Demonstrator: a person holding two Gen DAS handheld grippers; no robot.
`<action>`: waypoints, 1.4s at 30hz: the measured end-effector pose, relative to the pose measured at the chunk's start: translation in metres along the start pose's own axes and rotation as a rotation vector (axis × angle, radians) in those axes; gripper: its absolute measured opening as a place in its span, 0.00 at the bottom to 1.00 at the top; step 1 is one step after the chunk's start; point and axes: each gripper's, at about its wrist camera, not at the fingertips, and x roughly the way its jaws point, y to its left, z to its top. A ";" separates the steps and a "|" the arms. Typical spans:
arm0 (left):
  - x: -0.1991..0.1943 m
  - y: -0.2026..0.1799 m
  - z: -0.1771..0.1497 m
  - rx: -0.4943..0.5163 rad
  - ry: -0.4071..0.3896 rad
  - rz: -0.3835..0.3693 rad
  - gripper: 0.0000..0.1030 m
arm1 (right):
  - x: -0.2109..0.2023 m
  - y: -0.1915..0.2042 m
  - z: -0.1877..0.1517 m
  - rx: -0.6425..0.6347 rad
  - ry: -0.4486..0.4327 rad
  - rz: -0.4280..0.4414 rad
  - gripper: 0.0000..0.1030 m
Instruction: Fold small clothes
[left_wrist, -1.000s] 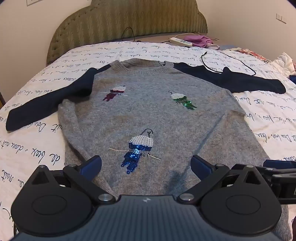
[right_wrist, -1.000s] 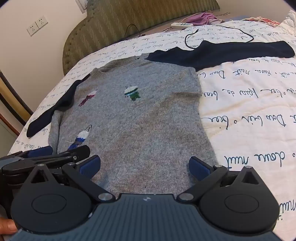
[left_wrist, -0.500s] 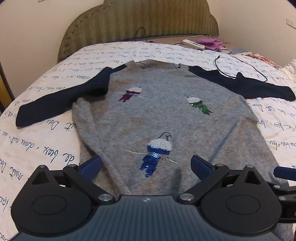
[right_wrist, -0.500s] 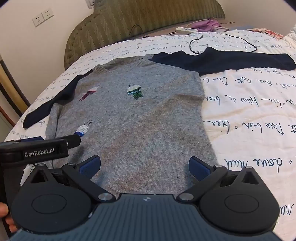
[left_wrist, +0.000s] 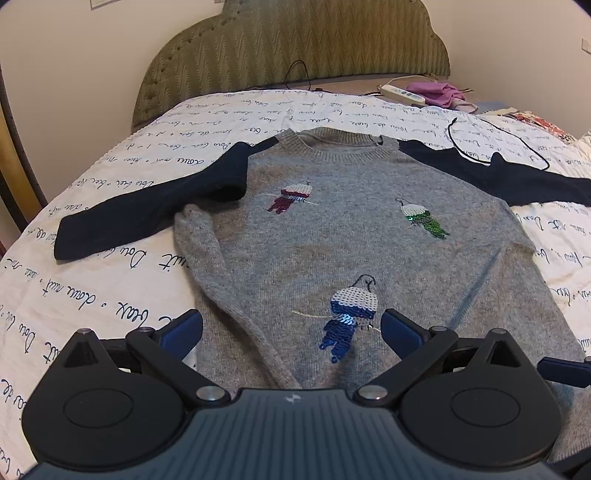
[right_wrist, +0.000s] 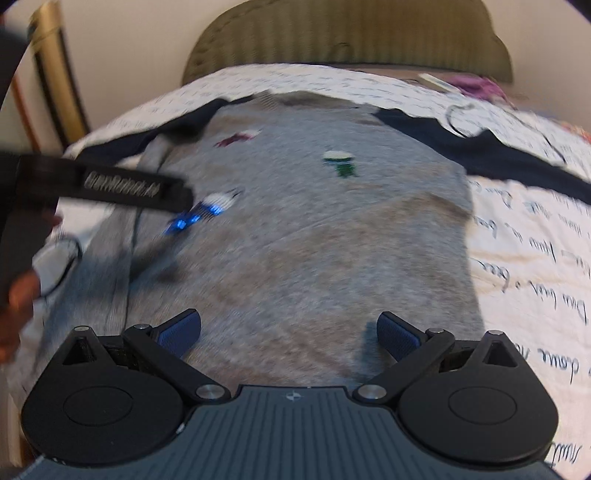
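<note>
L hand-held gripper (left_wrist: 291, 328): jaws wide apart, nothing between them, hovering over the lower left part of the sweater (left_wrist: 351, 236), near the blue sequin bird (left_wrist: 351, 314). R hand-held gripper (right_wrist: 288, 330): jaws also apart, empty, over the lower middle/right of the body; R view is motion-blurred, so detail there is weak.

Sweater lies face up on the bed (left_wrist: 110, 295), neck toward the headboard (left_wrist: 295, 48). Grey body mostly flat. Left sleeve (left_wrist: 147, 206) runs outward, w/ a bunched fold at the armpit. Right sleeve (left_wrist: 498, 173) stretches outward.

Risks, judged from this:
- Black cable (left_wrist: 498, 147) lies across the right sleeve. If you fold that sleeve in w/o clearing it, the cable likely drags along or ends up trapped in the fold.
- Left side edge looks rolled/doubled. Pinch there and you may catch only one layer, or lock the wrinkle in.
- Sequin patches are probably stiff and slick; a grip on one may slip or snag.
- Both tools sit close over the hem; you could knock them together if you close in on the same spot.
- Soft bed gives under pressure, so you may pinch the quilt (right_wrist: 535, 258) w/ the knit.
</note>
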 end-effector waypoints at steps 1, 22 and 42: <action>0.000 0.000 0.000 0.005 0.000 0.002 1.00 | 0.002 0.007 -0.001 -0.037 0.004 -0.007 1.00; -0.003 0.020 0.003 0.051 -0.013 0.034 1.00 | -0.011 0.077 -0.014 -0.300 -0.004 0.330 1.00; 0.001 0.005 0.005 0.038 0.013 -0.027 1.00 | -0.042 0.004 0.003 -0.193 -0.069 0.190 1.00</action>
